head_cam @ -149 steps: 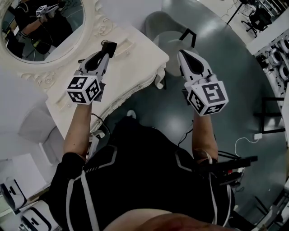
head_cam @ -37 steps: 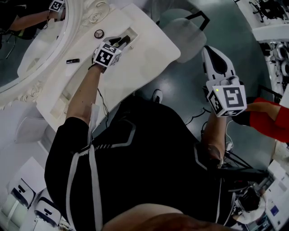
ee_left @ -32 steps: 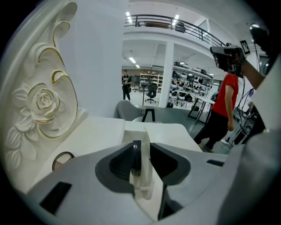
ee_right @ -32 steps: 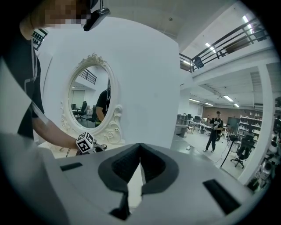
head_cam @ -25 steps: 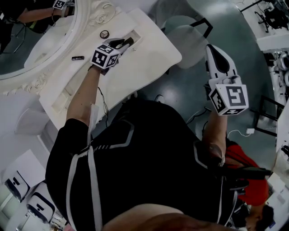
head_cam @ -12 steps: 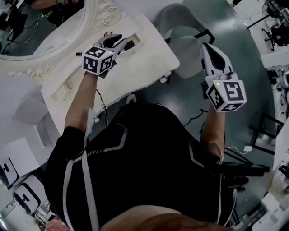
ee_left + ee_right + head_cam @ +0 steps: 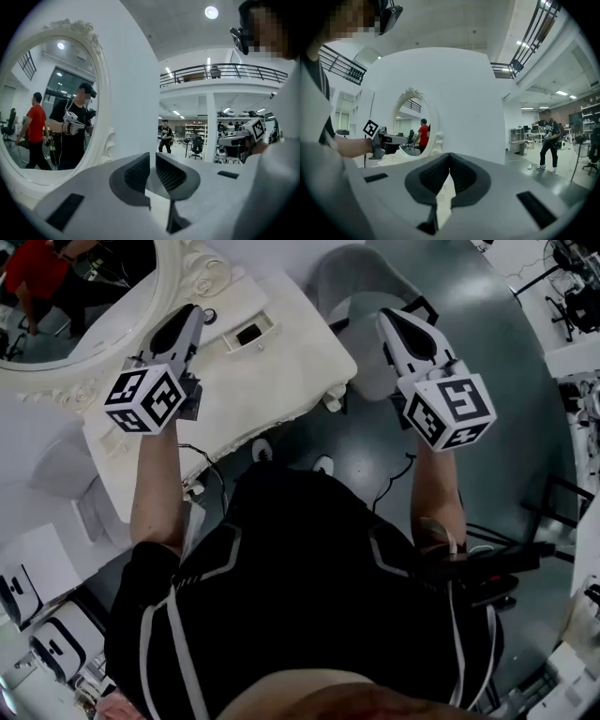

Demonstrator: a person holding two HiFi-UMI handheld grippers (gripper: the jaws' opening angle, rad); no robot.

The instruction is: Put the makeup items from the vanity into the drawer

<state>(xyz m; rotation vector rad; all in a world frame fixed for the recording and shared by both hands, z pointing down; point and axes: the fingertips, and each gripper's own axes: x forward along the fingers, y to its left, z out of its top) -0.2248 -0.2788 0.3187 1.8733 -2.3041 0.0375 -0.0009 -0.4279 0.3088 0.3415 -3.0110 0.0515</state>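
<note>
Where the left tool (image 7: pixel 190 313) hung: above the worktop (image 7: pixel 281 381), its jaws just narrowed to a slim gap with nothing between them.
Right tool (image 7: pixel 389 320): clenched on nothing, out over the floor, well apart from the worktop.
Drawer (image 7: pixel 269 327): open, something dark inside, to the right of the left tool's tip.
Round item (image 7: pixel 208 316): small and dark, probably a compact, on the worktop just past that tip; the left tool was nearer.
</note>
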